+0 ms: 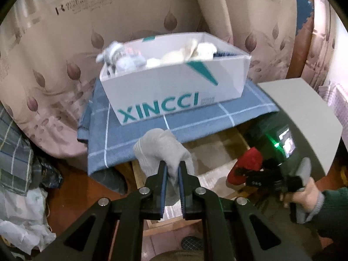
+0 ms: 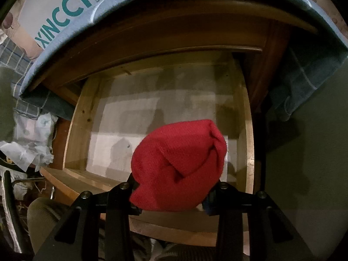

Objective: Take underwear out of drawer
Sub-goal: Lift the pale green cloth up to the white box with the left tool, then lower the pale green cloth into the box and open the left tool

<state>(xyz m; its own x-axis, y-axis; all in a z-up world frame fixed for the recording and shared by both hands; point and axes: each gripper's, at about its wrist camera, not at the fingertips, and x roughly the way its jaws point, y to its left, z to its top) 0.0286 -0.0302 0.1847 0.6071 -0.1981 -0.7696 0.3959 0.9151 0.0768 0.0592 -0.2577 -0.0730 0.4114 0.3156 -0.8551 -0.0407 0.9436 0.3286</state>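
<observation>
Both garments are already lifted clear of the wooden drawer, whose paper-lined floor looks bare. The left gripper pinches the grey underwear in narrow fingers; the right gripper clasps the red underwear. Next likely calls for setting them near the shoe box on the blue-checked bench, before leaf-print curtains.

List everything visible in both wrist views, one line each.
grey garment: 1, grey, clamped in the left gripper
red garment: 1, red, clamped in the right gripper, above the drawer
drawer: 1, pale wood, pulled open, paper-lined, nothing else seen inside
shoe box: 1, white with teal lettering, on the cloth, holds pale clothes
cloth: 1, blue checked, covering the cabinet top
curtain: beige leaf print, behind
left gripper: black, shut
right gripper: black, shut
hand: 1, green sleeve, holding the right gripper
</observation>
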